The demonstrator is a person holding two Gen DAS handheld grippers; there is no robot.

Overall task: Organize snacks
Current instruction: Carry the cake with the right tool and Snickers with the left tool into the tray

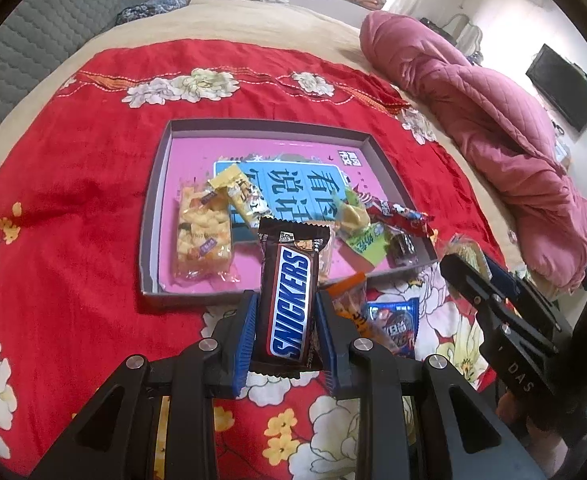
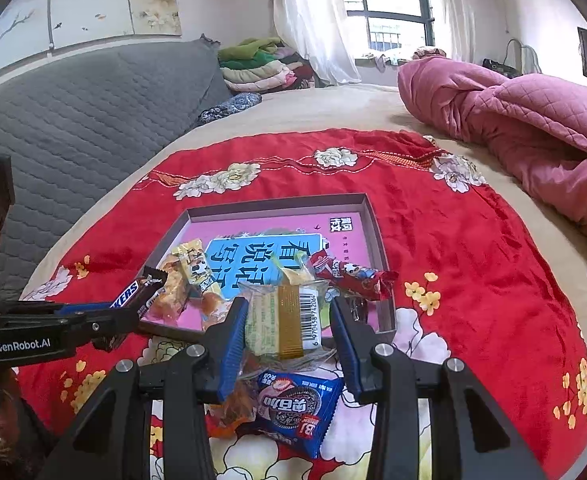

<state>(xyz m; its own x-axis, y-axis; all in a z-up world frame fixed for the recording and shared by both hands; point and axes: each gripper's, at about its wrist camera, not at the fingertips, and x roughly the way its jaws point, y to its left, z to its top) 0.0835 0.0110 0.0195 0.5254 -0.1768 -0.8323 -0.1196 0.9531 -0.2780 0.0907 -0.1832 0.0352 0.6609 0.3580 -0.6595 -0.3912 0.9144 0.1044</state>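
A bedroom, with a red flowered blanket [image 1: 73, 184] spread over the bed, a pink quilt [image 1: 505, 120] bundled at the far right side and a grey padded headboard [image 2: 85, 120] on the left. On the blanket lies a shallow box [image 1: 155, 200] with a pink bottom.

The left gripper [image 1: 283, 332] pinches a Snickers bar [image 1: 289, 300] between its blue pads; the bar stands along the fingers and its far end reaches over the near wall of the box. Just ahead of this gripper, inside the box, lie a rice cracker pack [image 1: 203, 236], a yellow candy [image 1: 235, 192], a green packet [image 1: 363, 236] and a red wrapper [image 1: 397, 212] (some of them overlap, so the edges are not easy to follow).

The right gripper [image 2: 289, 336] is closed on a clear-wrapped cake [image 2: 281, 320] with a gold band and a barcode label; both pads press on its wrapper. It is held above the near right corner of the box. Below this gripper, on the blanket, lie a blue cookie pack [image 2: 297, 412] and an orange snack bag [image 2: 233, 404], touching each other. The two grippers are side by side, near but apart.
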